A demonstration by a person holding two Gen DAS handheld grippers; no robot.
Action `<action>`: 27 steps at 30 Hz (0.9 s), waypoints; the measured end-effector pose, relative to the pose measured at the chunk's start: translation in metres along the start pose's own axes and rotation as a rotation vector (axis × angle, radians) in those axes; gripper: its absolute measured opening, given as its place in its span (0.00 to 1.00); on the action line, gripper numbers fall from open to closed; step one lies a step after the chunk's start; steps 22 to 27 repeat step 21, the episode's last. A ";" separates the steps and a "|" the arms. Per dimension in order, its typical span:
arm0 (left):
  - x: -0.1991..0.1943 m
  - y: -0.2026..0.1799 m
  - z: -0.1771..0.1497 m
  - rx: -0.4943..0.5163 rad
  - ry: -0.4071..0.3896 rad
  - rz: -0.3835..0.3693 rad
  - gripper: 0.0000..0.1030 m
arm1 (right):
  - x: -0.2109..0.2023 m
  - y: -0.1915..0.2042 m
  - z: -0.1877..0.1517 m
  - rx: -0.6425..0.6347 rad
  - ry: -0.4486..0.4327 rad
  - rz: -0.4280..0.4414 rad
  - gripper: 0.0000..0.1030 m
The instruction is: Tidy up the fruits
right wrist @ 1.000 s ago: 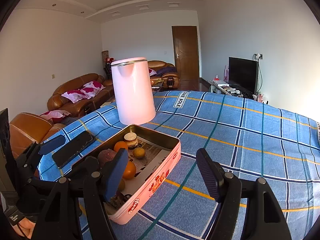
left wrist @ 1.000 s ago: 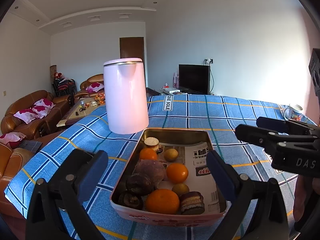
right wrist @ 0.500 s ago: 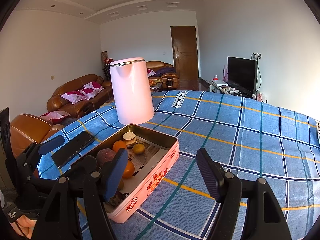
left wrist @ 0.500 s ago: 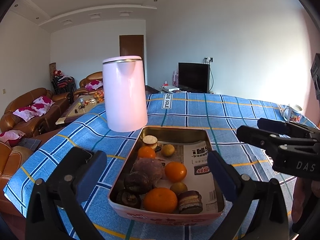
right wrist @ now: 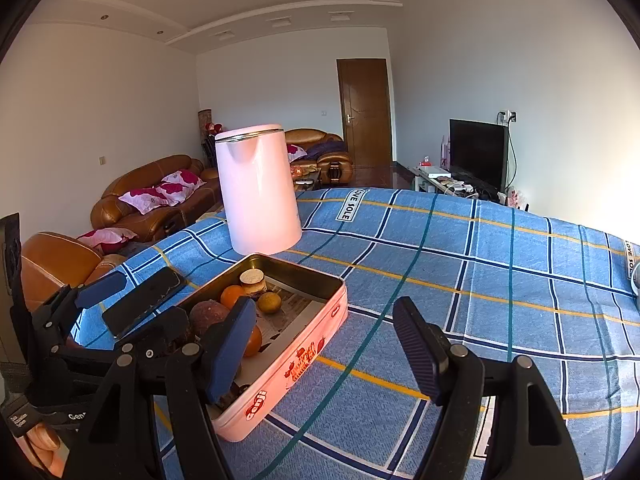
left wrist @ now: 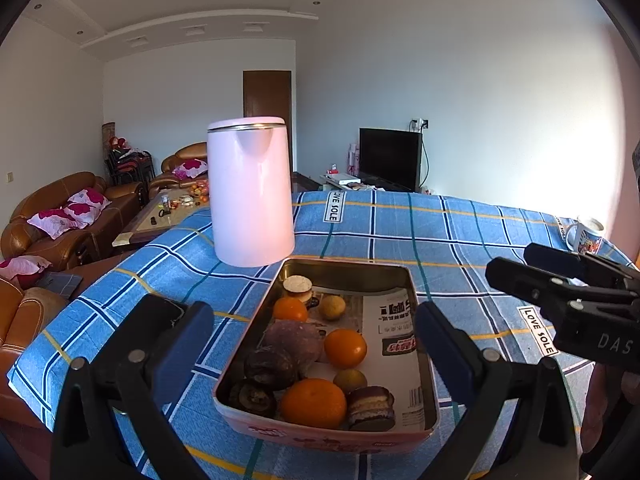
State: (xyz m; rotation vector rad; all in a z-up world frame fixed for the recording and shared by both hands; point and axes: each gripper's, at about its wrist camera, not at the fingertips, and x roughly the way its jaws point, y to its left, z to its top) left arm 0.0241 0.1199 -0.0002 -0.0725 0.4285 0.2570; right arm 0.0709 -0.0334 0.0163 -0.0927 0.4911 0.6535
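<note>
Fruits are piled in a pink tin (left wrist: 320, 434) with a goldish inside, parked on the blue plaid tablecloth (left wrist: 460, 240) near its front edge. From the left wrist view, three oranges are seen: a big one (left wrist: 313, 403) at the tin's near edge, a medium one (left wrist: 345, 348) mid-tin, a smaller one (left wrist: 290, 309) further back. A couple of small yellow-green fruits (left wrist: 334, 307) and some dark purplish wrinkly ones (left wrist: 294, 340) are mixed in, plus little round cakes (left wrist: 298, 286). The tin's right side is lined with printed paper (left wrist: 394, 320). A pale pink kettle (left wrist: 250, 192) is stood just behind the tin's far left corner. The left gripper (left wrist: 310, 344) is held with jaws wide apart around the tin, nothing gripped.

From the right wrist view, the tin (right wrist: 296, 368) is seen at the left, and the right gripper (right wrist: 324, 344) is spread open too, nothing between the pads, over the tablecloth just right of the tin.
</note>
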 end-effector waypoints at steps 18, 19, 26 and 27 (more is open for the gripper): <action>-0.001 -0.006 0.001 0.008 -0.016 0.007 1.00 | -0.002 -0.008 -0.005 0.005 0.010 -0.007 0.70; -0.002 -0.005 0.001 0.007 -0.019 0.009 1.00 | -0.002 -0.009 -0.006 0.005 0.012 -0.009 0.70; -0.003 -0.005 0.001 0.006 -0.024 0.012 1.00 | -0.002 -0.010 -0.008 0.005 0.016 -0.016 0.70; -0.003 -0.005 0.001 0.006 -0.024 0.012 1.00 | -0.002 -0.010 -0.008 0.005 0.016 -0.016 0.70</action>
